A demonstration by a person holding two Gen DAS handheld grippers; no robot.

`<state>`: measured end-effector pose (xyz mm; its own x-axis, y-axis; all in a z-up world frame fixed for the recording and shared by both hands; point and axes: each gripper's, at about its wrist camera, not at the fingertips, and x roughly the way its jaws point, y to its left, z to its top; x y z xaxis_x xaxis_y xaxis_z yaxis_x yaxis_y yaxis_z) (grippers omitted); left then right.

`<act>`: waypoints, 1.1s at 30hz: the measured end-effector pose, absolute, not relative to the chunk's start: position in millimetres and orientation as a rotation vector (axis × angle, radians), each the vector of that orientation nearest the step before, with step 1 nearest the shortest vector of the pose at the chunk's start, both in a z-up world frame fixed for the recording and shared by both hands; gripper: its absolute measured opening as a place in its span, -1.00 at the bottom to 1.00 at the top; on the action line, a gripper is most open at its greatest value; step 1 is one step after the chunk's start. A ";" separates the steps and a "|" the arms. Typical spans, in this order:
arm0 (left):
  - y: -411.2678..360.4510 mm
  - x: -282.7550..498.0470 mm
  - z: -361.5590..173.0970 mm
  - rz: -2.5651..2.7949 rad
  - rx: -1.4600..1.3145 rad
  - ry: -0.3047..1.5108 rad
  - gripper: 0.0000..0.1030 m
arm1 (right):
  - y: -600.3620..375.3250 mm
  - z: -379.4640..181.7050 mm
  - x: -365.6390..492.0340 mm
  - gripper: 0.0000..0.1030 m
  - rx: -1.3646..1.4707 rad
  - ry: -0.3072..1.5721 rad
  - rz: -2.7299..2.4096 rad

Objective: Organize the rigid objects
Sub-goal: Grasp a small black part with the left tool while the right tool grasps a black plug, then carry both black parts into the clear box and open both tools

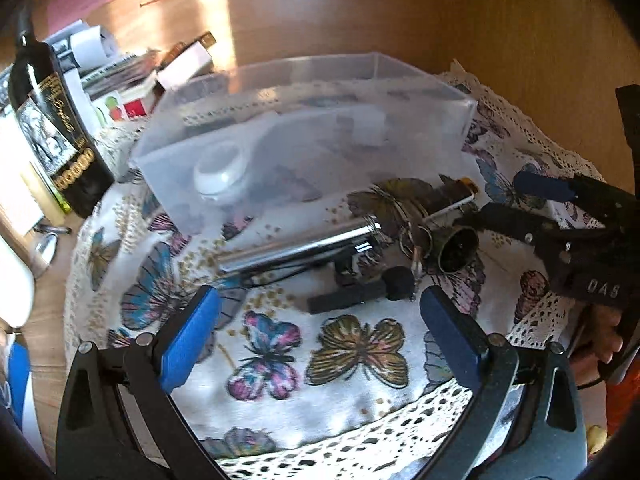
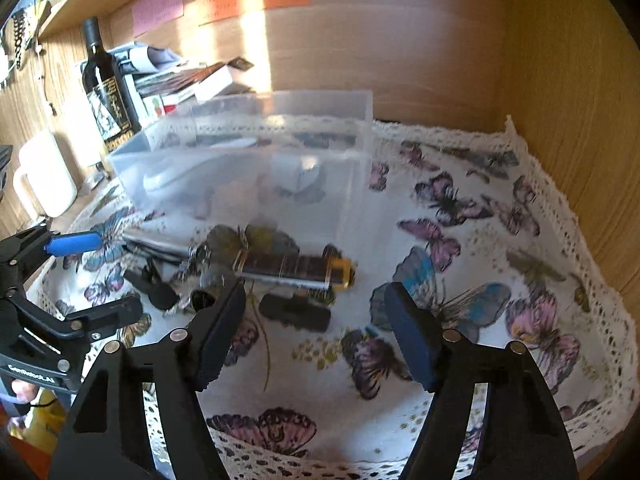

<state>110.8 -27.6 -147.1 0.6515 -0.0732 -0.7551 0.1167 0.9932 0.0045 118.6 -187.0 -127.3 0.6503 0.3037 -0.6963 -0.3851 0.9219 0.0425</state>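
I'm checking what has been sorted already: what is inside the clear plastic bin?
Through the clear plastic bin a white round-ended object and a small white block show. Darker shapes behind the frosted walls are too blurred to identify, and the far corners are hidden.

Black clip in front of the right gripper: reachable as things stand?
Probably yes. The right gripper is open, the black clip lies flat on the cloth just ahead of its fingertips, and nothing sits between them.

White butterfly-print cloth (image 2: 460,184), clear bin (image 2: 256,152), perhaps brown tube (image 2: 292,268).
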 end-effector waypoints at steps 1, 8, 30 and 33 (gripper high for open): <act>-29.0 112.2 -148.2 -0.104 0.052 0.859 0.97 | -185.8 -129.2 118.3 0.32 -0.115 0.776 0.397; -30.8 128.0 -155.3 -0.121 -0.023 0.918 0.65 | -175.4 -142.6 123.1 0.14 -0.129 0.824 0.413; -20.2 108.1 -134.5 -0.130 -0.039 0.820 0.12 | -182.5 -124.8 115.6 -0.19 -0.100 0.734 0.356; -14.3 106.4 -122.2 -0.121 -0.045 0.782 0.12 | -181.9 -112.4 114.3 -0.19 -0.097 0.689 0.361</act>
